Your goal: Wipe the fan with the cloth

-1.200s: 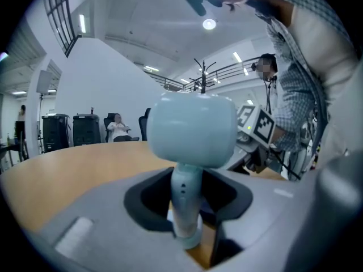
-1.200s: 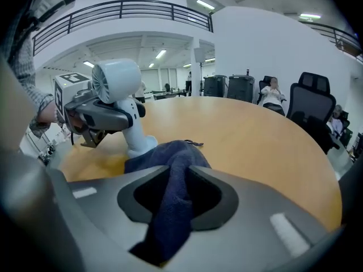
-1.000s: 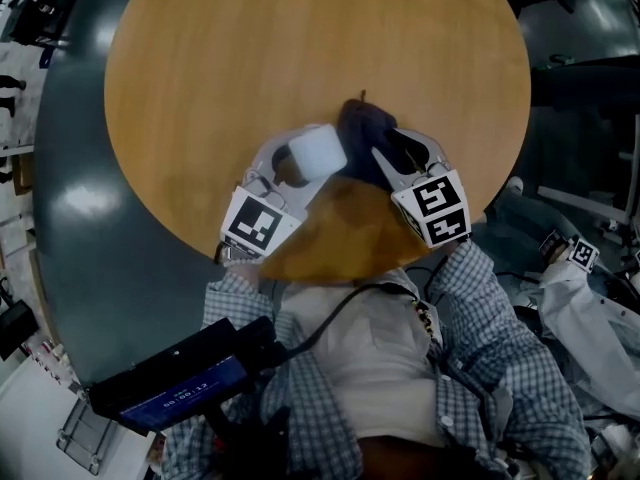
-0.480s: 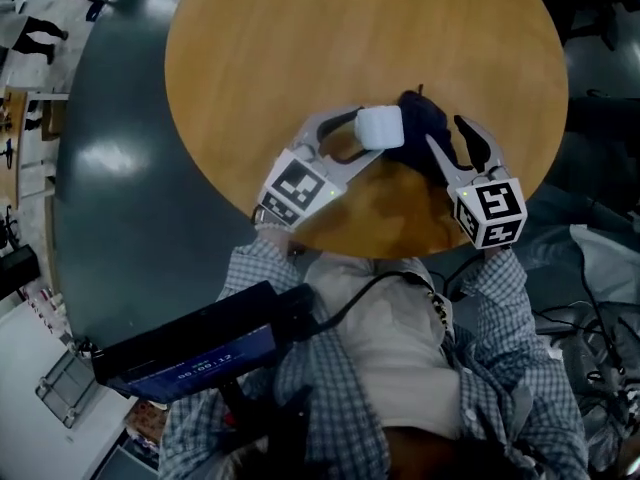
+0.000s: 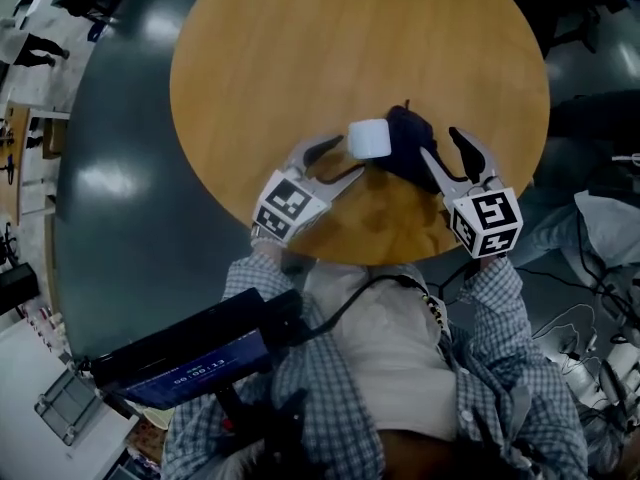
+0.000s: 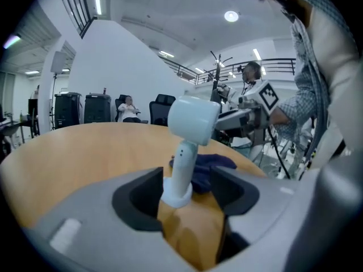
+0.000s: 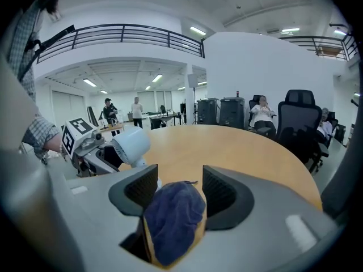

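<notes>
The left claw (image 5: pixel 345 158) is released: its jaws have just been opening and now they stand wide apart. The small white fan (image 5: pixel 368 138) is between them, upright on its own base on the round wooden table (image 5: pixel 350 48). In the left gripper view the foot of the fan is very close to one pad, and I cannot tell if it touches it, but nothing presses on the stem.

The right claw (image 5: pixel 442 143) is released too, and its jaws have also just been opening. The dark blue cloth (image 5: pixel 405 148) lies between them in a bunch on the table, against the right side of the fan. In the right gripper view both pads stand away from it.

A second ago both claws sat narrower around these two things, so the change is a double letting go. The fan did not fall when the left pads came off it. The cloth sank into a loose heap.

My judgement is that no wiping happens at this moment, because the cloth is in no grip. Either the wipe is finished and both things are put down, or it is a pause. To wipe again, the right claw must first clench on the cloth and the left claw must take the stem.
</notes>
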Demonstrator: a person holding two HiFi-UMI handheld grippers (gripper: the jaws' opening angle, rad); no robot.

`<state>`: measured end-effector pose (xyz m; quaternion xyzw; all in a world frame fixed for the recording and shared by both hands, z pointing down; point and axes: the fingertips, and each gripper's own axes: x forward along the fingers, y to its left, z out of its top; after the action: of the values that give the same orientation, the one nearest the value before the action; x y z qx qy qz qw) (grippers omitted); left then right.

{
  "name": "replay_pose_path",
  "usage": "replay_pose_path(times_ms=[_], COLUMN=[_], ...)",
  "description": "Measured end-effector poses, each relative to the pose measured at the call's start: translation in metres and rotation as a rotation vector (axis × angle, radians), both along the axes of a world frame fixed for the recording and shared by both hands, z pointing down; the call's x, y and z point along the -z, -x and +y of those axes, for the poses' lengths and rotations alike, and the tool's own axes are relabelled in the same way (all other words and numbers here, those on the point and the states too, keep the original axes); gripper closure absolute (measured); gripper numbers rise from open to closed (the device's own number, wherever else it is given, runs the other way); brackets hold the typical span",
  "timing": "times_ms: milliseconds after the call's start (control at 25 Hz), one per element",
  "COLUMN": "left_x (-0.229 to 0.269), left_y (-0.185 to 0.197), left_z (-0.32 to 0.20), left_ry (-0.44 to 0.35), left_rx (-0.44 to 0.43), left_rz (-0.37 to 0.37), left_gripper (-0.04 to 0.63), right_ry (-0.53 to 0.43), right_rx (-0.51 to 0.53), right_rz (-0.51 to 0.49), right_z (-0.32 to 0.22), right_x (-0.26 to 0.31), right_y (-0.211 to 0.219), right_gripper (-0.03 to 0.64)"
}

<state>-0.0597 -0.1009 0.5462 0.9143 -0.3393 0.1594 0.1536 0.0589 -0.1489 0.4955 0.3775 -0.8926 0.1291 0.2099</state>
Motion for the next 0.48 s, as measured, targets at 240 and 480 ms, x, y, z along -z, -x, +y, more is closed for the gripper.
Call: replay_pose_path(times_ms=[240,480], left_x=[0.052,0.09], left_y=[0.011,0.013], left_z=[0.038,0.042], left_ry=[-0.03,-0.134], left_rx=[0.059,0.078], left_rz=[0.049,0.077], left_gripper=[0.384,0.489], right_ry=[-0.028,-0.072], right_rx=[-0.01,-0.024], right_rz=[0.009,-0.023], right_z=[0.034,0.037], right_x=[0.037,0.047], right_y=[-0.004,0.001], right_gripper=[0.439,0.514])
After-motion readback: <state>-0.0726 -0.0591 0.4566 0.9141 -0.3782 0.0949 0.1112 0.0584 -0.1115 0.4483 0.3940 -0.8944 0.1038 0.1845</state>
